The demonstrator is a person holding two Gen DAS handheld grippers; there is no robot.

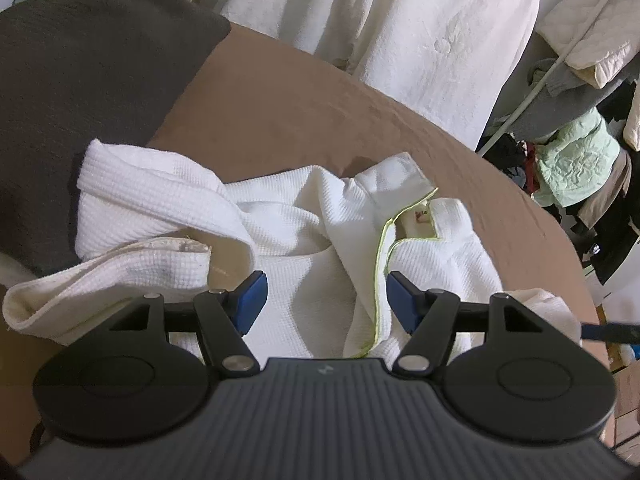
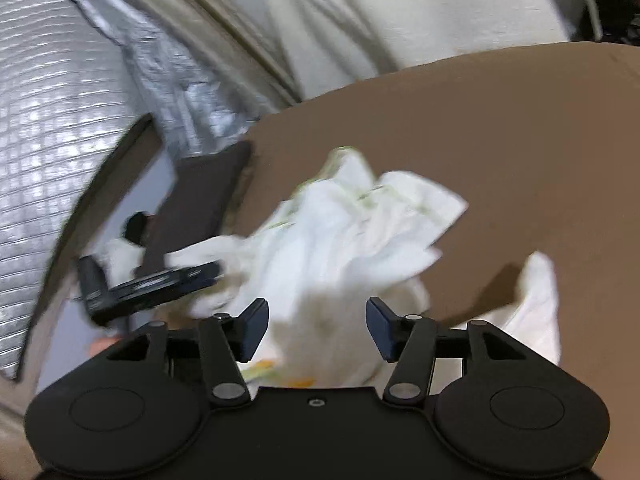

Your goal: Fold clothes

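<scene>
A crumpled garment (image 1: 288,236) lies on the bench (image 1: 320,120), near its front edge. A folded blanket (image 1: 80,80) sits on the bench to the garment's left. Behind the bench hangs a robe (image 1: 420,40). To the right stands what seems, at the frame's edge, a rack of clothes (image 1: 580,140).

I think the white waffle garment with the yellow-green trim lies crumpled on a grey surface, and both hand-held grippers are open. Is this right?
Not quite: the surface is brown, not grey, as the left wrist view shows. The white waffle garment does lie crumpled there, and the left hand-held gripper and right hand-held gripper are open.
</scene>
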